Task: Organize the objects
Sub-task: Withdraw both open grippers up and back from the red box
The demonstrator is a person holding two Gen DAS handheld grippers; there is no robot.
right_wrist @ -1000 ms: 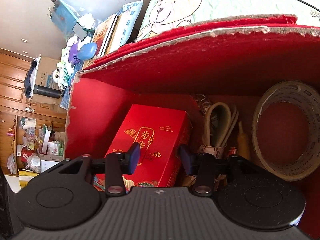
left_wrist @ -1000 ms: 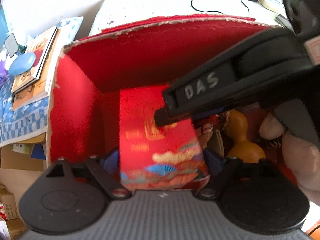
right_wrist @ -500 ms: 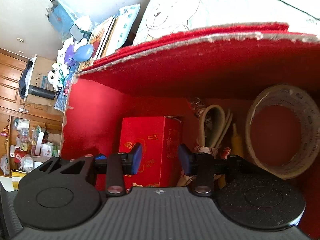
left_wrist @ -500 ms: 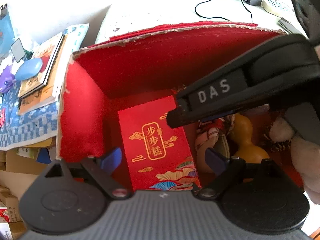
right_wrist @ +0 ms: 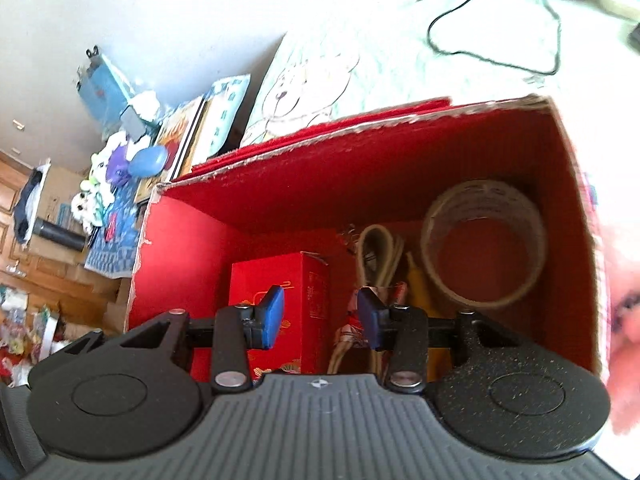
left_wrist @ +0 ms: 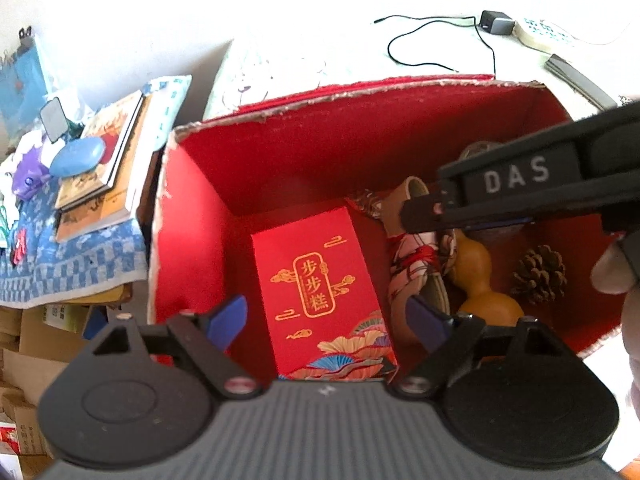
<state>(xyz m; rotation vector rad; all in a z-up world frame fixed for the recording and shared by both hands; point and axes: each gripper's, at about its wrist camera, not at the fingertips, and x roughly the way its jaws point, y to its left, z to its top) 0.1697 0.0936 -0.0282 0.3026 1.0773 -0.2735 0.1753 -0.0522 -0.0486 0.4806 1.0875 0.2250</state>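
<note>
Left wrist view: your left tongs hang spread and empty above the red carton, which stands inside the red box at its left wall; one gourd and one pinecone lie right of it. A careless descent could topple the carton. Right wrist view: your right tongs are parted, holding nothing; one tape roll leans at the box's right wall.

The big box is red cardboard, matt inside, its rim torn rough. At its six o'clock, the small carton is smooth printed card with gold lettering. At three o'clock, a glossy gourd and a rough, scaly pinecone.
</note>
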